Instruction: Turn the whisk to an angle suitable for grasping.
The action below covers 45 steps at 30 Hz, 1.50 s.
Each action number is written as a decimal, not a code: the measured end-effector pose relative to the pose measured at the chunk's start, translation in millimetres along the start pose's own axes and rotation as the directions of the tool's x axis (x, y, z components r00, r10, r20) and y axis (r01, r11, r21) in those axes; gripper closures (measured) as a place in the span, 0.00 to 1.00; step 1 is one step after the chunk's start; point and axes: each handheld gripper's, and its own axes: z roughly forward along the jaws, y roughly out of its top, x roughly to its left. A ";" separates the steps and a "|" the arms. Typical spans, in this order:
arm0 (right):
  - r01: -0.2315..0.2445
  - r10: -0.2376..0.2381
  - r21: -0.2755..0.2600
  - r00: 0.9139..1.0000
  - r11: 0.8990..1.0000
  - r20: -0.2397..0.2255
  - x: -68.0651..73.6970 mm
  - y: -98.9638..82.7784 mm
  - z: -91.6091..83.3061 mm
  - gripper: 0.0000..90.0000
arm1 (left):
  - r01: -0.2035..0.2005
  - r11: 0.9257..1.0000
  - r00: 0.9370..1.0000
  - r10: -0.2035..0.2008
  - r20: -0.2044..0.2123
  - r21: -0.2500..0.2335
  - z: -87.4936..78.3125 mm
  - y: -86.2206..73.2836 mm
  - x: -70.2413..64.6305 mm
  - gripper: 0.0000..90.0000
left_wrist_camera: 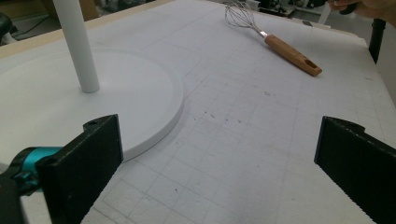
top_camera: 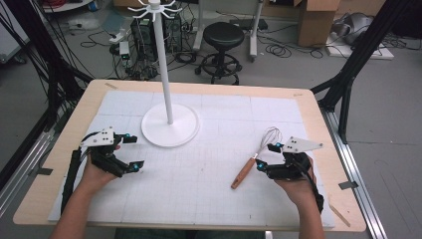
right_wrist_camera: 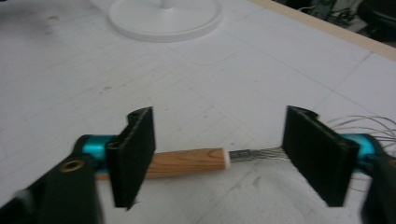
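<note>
Right now my right gripper [top_camera: 265,156] hangs low over the whisk [top_camera: 254,158], its jaws spread wide and clamping nothing. Seen in the right gripper view, my right gripper [right_wrist_camera: 219,158] straddles the whisk [right_wrist_camera: 205,159] lengthwise: one jaw stands in front of the wooden handle [right_wrist_camera: 187,162], the other in front of the wire neck, and neither pad presses on it. The whisk lies flat on the white gridded mat [top_camera: 209,174], on my right side of it, handle pointing back toward me and the wire loops pointing away.

My left gripper [top_camera: 131,151] sits well apart on the other side of the mat, also released, with only bare mat between its jaws. In the left gripper view my left gripper [left_wrist_camera: 217,158] looks across the mat [left_wrist_camera: 243,140] toward the whisk [left_wrist_camera: 271,39] far off.

Just beside my left gripper is the round base of the white stand [top_camera: 170,127], whose pole rises to a ring of hooks at the top. The mat covers a wooden table [top_camera: 318,107].
</note>
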 end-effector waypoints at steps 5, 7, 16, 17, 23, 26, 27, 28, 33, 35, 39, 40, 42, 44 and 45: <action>0.016 -0.011 0.047 0.995 0.999 -0.099 3.5 0.3 3.6 0.60 | -0.005 1.000 1.000 0.005 -0.005 -0.010 -2.0 2.3 -1.6 0.02; 0.027 -0.017 0.070 0.990 0.997 -0.142 4.5 -0.6 6.4 0.71 | -0.006 1.000 1.000 0.006 -0.007 -0.010 -2.0 2.6 -1.9 0.02; 0.111 -0.065 0.160 0.961 0.981 -0.268 13.5 -6.8 22.6 0.92 | -0.009 1.000 1.000 0.010 -0.012 0.017 1.9 0.7 -1.4 0.02; 0.111 -0.065 0.160 0.961 0.981 -0.268 13.5 -6.8 22.6 0.92 | -0.008 1.000 1.000 0.008 -0.013 0.017 2.3 0.7 -1.7 0.02; 0.153 -0.071 0.227 0.940 0.962 -0.334 23.9 -10.9 38.0 1.00 | -0.011 1.000 1.000 0.012 -0.014 0.029 3.8 0.1 -2.2 0.02; 0.169 -0.077 0.255 0.939 0.952 -0.334 27.1 -12.4 44.1 1.00 | -0.010 0.999 1.000 0.010 -0.014 0.032 4.7 -0.2 -2.5 0.02; 0.171 -0.076 0.260 0.939 0.950 -0.336 28.1 -13.5 47.4 1.00 | -0.010 0.999 1.000 0.010 -0.015 0.034 4.8 -0.3 -2.4 0.02; 0.165 -0.067 0.265 0.937 0.950 -0.343 29.5 -14.7 50.4 1.00 | -0.009 0.999 1.000 0.010 -0.016 0.036 5.0 -0.5 -2.3 0.02; 0.154 -0.060 0.259 0.939 0.954 -0.338 32.2 -15.4 58.4 1.00 | -0.008 0.999 1.000 0.009 -0.014 0.039 5.5 -1.1 -1.6 0.02; 0.145 -0.060 0.244 0.944 0.959 -0.326 33.7 -14.2 61.3 1.00 | -0.008 0.999 1.000 0.009 -0.016 0.047 6.4 -1.7 -1.3 0.02; 0.137 -0.061 0.242 0.952 0.960 -0.299 37.0 -13.1 70.0 1.00 | -0.007 0.999 1.000 0.008 -0.017 0.053 8.0 -2.1 -1.8 0.02; 0.137 -0.061 0.242 0.952 0.960 -0.299 37.0 -13.1 70.0 1.00 | -0.010 0.999 1.000 0.011 -0.016 0.054 8.2 -2.0 -1.8 0.02; 0.147 -0.066 0.251 0.951 0.957 -0.303 39.8 -12.7 75.6 0.99 | -0.010 0.999 1.000 0.011 -0.016 0.053 8.4 -2.1 -2.0 0.02; 0.149 -0.073 0.251 0.954 0.957 -0.290 42.7 -10.8 79.3 0.99 | -0.010 0.998 1.000 0.011 -0.016 0.055 8.3 -2.2 -1.6 0.02; 0.150 -0.079 0.245 0.957 0.958 -0.278 43.8 -8.8 81.8 0.99 | -0.006 0.998 1.000 0.007 -0.015 0.056 8.2 -2.3 -1.6 0.02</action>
